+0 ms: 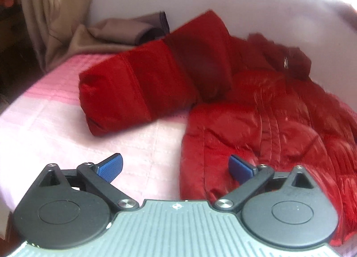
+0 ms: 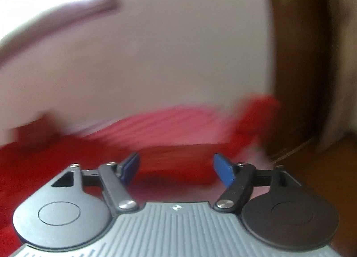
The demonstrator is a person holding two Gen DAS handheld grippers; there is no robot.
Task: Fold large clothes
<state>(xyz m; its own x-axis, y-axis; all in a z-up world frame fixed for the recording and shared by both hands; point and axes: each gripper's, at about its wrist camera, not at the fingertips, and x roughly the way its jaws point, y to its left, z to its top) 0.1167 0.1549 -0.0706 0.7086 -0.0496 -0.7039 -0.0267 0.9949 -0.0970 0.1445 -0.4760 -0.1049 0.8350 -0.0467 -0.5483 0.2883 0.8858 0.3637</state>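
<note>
At the far left of the left wrist view a beige cloth [image 1: 93, 38] hangs and spills onto the pink bedspread [image 1: 67, 111]. Next comes the red jacket [image 1: 256, 109], the garment to be folded: one sleeve [image 1: 142, 85] lies stretched out leftward across the bed, while the quilted body is bunched to the right, its hem just in front of the left gripper [image 1: 176, 168]. That gripper stands wide with nothing between its blue pads [image 1: 110, 166]. The right wrist view is heavily smeared, showing only red fabric low in the frame, a strip of pink bedspread and a brown wooden panel [image 2: 296, 60] at the right; the right gripper [image 2: 176, 170] is parted and empty there too. With both grippers free, the padded, slippery-looking jacket may well spring out of shape. A grab at the hem could also pinch only the top layer, or catch the bedspread beneath and drag it along
</note>
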